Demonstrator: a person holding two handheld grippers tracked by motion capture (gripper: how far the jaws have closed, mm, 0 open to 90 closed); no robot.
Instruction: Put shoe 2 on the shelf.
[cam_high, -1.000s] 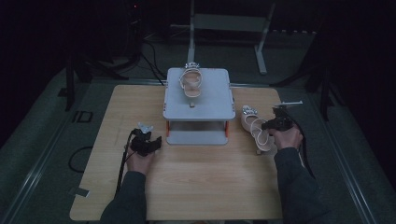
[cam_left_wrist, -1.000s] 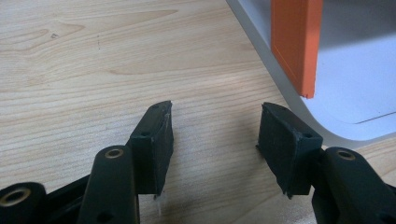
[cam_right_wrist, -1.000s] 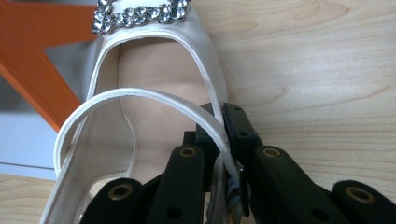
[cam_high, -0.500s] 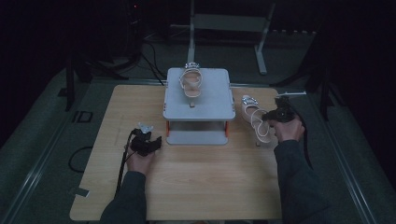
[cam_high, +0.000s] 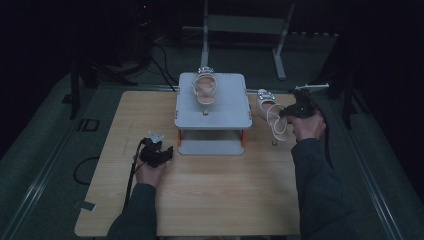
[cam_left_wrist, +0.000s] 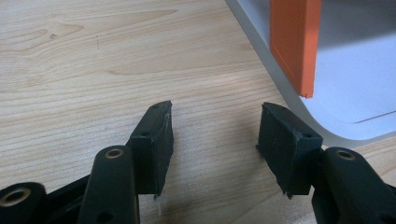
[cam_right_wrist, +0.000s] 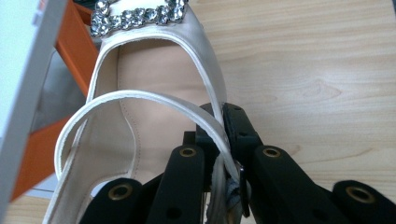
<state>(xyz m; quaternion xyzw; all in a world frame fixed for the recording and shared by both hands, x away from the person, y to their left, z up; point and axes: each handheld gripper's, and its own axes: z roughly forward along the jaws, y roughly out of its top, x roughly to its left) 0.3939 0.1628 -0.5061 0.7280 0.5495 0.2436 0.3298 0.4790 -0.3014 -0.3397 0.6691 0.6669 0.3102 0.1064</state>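
A cream high-heeled sandal (cam_high: 271, 115) with a rhinestone buckle (cam_right_wrist: 135, 15) hangs just right of the grey two-level stand (cam_high: 212, 117). My right gripper (cam_high: 292, 111) is shut on the sandal's (cam_right_wrist: 154, 88) side strap (cam_right_wrist: 212, 116), and the shoe is tilted with its heel toward the table. A matching sandal (cam_high: 205, 87) lies on the stand's top shelf. My left gripper (cam_high: 159, 152) rests low over the wooden table (cam_high: 210, 200), left of the stand's front corner. Its jaws stand open with nothing between them (cam_left_wrist: 212, 140).
The stand has orange legs (cam_left_wrist: 294, 42) and a grey base plate (cam_left_wrist: 355, 88) close to my left gripper's right fingertip. A metal frame (cam_high: 245, 30) stands on the floor behind the table. Black cables (cam_high: 132, 180) trail from both grippers.
My right gripper has lifted the sandal and carried it slightly up and away from the table's front. The left gripper has stayed in place.
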